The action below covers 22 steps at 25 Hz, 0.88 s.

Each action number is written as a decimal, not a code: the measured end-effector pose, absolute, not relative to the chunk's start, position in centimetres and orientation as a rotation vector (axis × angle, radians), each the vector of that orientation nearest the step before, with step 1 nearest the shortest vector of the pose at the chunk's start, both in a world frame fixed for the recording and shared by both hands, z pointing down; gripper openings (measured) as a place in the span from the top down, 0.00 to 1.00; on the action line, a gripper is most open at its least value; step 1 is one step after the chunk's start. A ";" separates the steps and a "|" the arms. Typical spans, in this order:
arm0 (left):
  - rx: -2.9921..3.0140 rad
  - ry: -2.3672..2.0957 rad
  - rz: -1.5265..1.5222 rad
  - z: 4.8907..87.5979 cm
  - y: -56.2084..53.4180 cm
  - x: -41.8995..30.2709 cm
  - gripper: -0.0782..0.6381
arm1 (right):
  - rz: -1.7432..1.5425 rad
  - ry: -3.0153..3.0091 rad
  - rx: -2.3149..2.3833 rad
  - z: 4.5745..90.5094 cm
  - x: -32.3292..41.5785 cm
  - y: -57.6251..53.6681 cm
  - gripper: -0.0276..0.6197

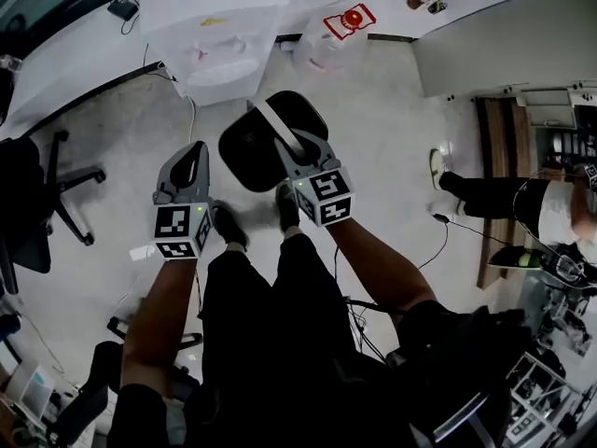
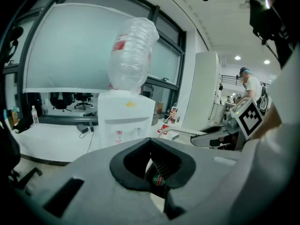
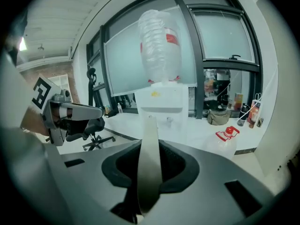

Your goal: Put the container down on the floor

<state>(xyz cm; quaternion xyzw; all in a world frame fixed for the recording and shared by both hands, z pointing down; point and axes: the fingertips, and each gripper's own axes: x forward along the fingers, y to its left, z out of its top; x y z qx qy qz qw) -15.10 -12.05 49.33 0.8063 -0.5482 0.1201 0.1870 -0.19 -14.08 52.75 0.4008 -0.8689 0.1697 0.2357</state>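
The container is a black round thing with a pale grey strap handle. It hangs over the light floor, just ahead of my shoes. My right gripper is shut on that strap. In the right gripper view the strap runs up between the jaws of the right gripper, and the container's body is hidden. My left gripper hangs left of the container, apart from it. Its jaws look closed together with nothing held. In the left gripper view the left gripper fills the lower half, and the right gripper's marker cube shows at the right.
A white water dispenser with a clear bottle on top stands ahead by the window wall. A plastic jug with a red cap sits beside it. An office chair is at the left. Another person and cables are at the right.
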 end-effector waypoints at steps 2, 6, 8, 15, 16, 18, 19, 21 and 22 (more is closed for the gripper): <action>2.240 -1.541 0.342 51.2 -12.5 -14.6 0.88 | 0.467 -2.392 1.096 54.3 0.0 -14.8 0.83; 2.180 -1.551 0.353 55.0 -12.8 -13.8 0.88 | 0.490 -2.381 1.066 57.8 0.4 -15.4 0.82; 2.160 -1.546 0.351 56.8 -13.0 -13.1 0.88 | 0.490 -2.375 1.052 59.4 0.7 -15.8 0.83; 2.069 -1.555 0.339 62.5 -13.6 -12.1 0.88 | 0.477 -2.352 0.990 65.3 1.3 -16.8 0.82; 2.058 -1.554 0.344 63.3 -13.7 -12.0 0.88 | 0.475 -2.347 0.980 66.1 1.4 -16.9 0.82; 2.023 -1.558 0.328 64.8 -14.1 -12.2 0.88 | 0.467 -2.340 0.965 67.6 1.3 -17.3 0.83; 2.007 -1.564 0.319 65.6 -14.4 -12.3 0.88 | 0.464 -2.338 0.960 68.4 1.2 -17.5 0.83; 1.995 -1.572 0.328 67.1 -14.6 -12.5 0.88 | 0.464 -2.330 0.948 70.0 1.0 -17.6 0.83; 1.997 -1.571 0.340 67.8 -14.7 -12.4 0.88 | 0.463 -2.321 0.944 70.9 1.1 -17.6 0.83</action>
